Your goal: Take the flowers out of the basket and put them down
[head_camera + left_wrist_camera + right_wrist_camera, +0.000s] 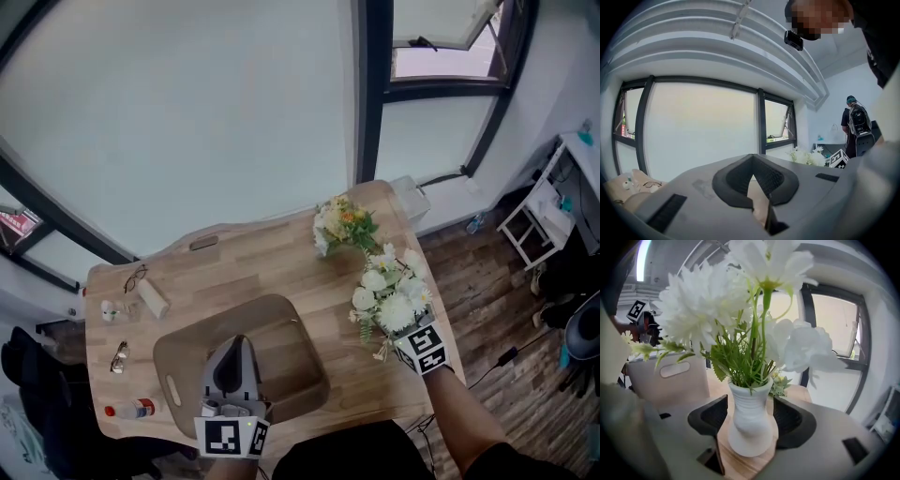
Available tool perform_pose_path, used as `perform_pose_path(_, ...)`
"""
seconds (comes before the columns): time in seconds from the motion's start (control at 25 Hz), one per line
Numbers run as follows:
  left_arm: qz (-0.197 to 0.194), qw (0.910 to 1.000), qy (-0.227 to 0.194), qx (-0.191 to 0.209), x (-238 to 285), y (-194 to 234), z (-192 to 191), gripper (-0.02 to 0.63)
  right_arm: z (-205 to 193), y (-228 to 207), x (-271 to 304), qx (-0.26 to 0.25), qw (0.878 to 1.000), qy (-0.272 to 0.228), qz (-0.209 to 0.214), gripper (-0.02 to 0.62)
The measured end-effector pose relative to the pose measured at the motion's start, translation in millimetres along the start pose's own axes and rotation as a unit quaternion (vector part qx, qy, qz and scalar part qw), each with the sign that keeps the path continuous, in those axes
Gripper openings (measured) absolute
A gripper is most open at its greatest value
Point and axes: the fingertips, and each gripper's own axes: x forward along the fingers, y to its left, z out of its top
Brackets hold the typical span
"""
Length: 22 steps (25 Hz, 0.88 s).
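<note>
Two dark pads [712,417] of the right gripper [750,413] are seen spread wide on either side of a white ribbed vase [749,430]. A slim gap is visible on each side, so nothing is gripped. The vase is stood upright on the wooden table [244,258], near its right edge and outside the brown basket [187,352]. White flowers [708,305] on green stems are carried in it. The vase is judged rigid, smooth, likely breakable and top-heavy under the soft, light blooms. It is best taken by its narrowed neck, never by the petals. A second, yellowish bunch [342,225] is set farther back on the table. The left gripper [752,161] is held over the basket, its jaws brought together at the tips with nothing between them.
</note>
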Motion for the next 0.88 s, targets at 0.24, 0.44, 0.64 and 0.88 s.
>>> perform_pose_path(0.24,0.002,1.0,-0.007,0.005,-21,-1,14,0.002,4,1,-22,0.016,1.0,-0.006,-0.008,0.304)
perform_pose_path(0.44,-0.002,0.9995,-0.025,0.019,-34,-8,31,0.002,20,0,-56,0.016,0.999,-0.027,-0.027,0.303)
perform_pose_path(0.64,-0.002,0.9989,-0.044,0.017,-51,-12,40,0.002,42,-1,-97,0.026,0.997,-0.061,-0.038,0.302)
perform_pose_path(0.88,-0.006,0.9989,-0.045,0.009,-69,-16,36,0.002,62,16,-141,0.023,0.995,-0.08,-0.048,0.288)
